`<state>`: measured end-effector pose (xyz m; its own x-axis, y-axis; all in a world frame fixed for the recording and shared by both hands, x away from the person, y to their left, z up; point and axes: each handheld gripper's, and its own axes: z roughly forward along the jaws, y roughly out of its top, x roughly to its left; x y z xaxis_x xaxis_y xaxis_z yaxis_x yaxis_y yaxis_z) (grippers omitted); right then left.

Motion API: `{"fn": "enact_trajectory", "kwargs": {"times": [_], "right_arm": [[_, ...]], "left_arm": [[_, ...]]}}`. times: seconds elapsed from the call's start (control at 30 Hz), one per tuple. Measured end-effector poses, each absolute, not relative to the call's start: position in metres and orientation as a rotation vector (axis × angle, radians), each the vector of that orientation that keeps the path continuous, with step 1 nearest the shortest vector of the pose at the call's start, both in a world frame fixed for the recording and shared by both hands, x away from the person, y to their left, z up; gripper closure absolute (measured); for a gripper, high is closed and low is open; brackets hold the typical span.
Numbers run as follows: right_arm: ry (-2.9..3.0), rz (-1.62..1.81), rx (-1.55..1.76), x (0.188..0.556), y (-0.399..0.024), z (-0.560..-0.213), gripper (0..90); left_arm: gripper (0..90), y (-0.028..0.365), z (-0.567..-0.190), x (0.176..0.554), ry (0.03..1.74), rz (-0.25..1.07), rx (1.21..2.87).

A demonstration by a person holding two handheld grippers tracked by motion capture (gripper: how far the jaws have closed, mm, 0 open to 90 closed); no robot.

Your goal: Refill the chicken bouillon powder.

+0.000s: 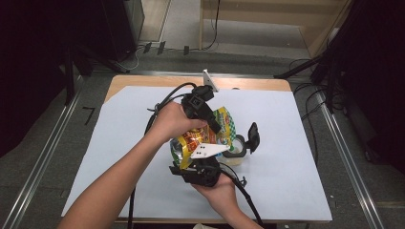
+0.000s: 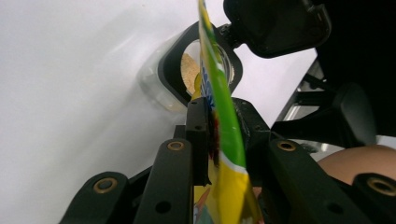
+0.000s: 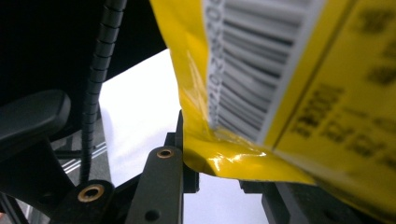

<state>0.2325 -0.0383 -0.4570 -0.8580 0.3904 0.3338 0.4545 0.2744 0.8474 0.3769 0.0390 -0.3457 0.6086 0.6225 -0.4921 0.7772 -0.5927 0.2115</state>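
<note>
High view: fixed overhead on the person's side, facing forward and down, far enough back to take in the whole white table plus floor beyond. Left gripper view: rides the left gripper, looks along its jaws, very close to the snack bag, edge-on, container behind. Right gripper view: same mount on the right gripper, bag's barcode side right at the lens. All three share the bag and white surface.
</note>
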Motion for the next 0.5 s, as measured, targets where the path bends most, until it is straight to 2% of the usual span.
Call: {"fn": "enact_trajectory", "kwargs": {"times": [0.3,0.5], "right_arm": [[-2.469,-1.678,-0.796,0.2305,-0.0385,-0.455,75.6],[-2.435,-1.682,-0.799,0.2313,-0.0388,-0.4552,75.6]], "left_arm": [[80.9,0.0408,-0.3433,0.3726,1.057,-0.459,2.458],[78.8,0.0385,-0.3438,0.3744,1.102,-0.461,2.464]]}}
